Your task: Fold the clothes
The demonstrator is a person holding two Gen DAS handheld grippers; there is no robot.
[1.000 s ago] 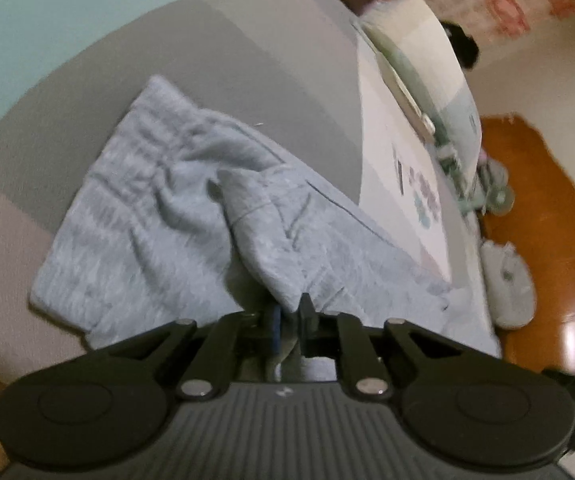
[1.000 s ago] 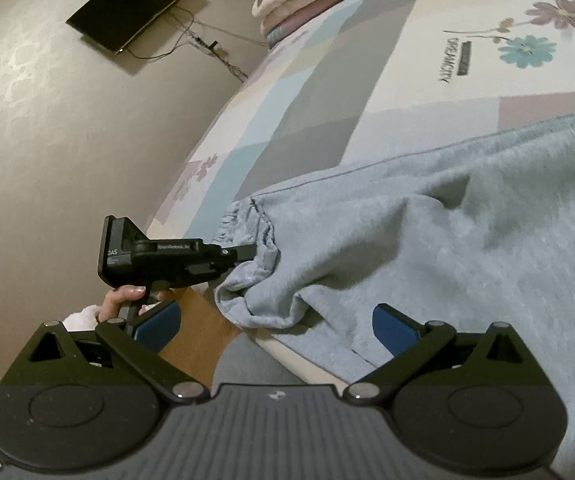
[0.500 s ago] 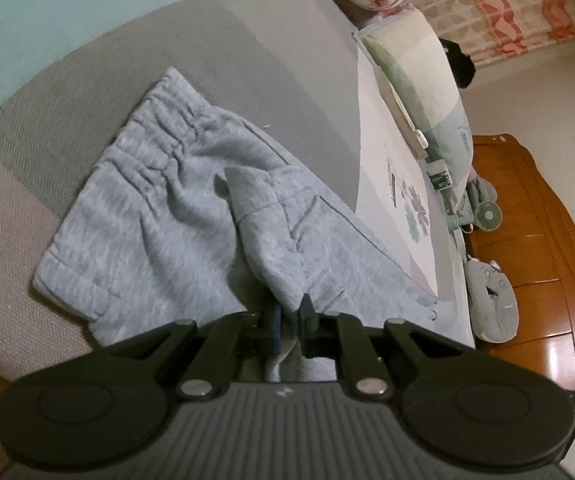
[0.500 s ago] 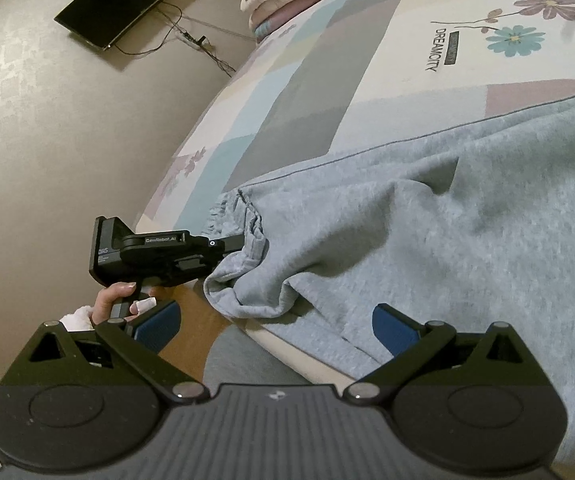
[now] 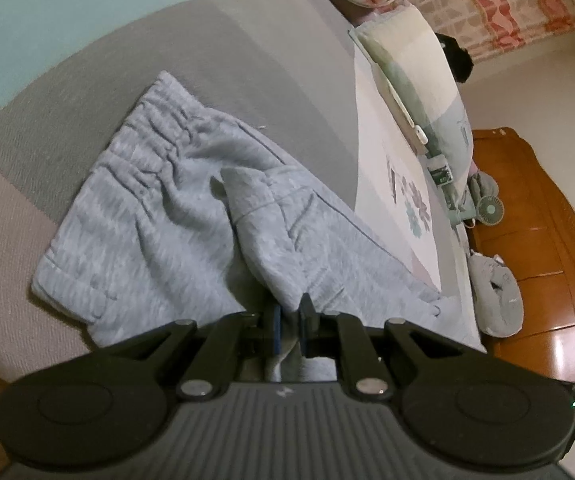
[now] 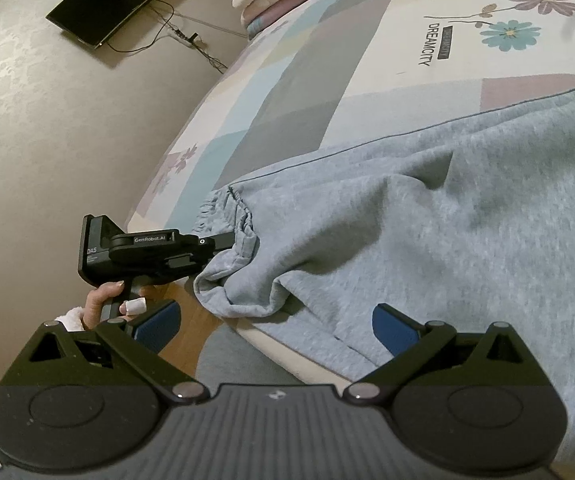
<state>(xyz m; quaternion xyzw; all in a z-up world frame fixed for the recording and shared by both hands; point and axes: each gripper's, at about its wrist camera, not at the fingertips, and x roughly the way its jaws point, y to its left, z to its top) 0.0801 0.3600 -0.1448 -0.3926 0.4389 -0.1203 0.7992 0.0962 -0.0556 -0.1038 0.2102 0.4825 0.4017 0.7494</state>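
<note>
The left gripper [image 5: 290,322] clamps a bunched edge of the grey sweatpants [image 5: 147,232] spread on the bed [image 6: 307,92], the right gripper [image 6: 277,320] gapes empty just beside them, so keep the pinch firm and lift evenly

Hidden between the closed fingers of the left gripper [image 5: 289,322]: the pinched fold of the grey sweatpants [image 5: 159,232]. Cut off at the right and bottom edges of the right wrist view: the legs of the sweatpants (length unknowable). Too small to read: labels by the small fan [image 5: 489,209].
</note>
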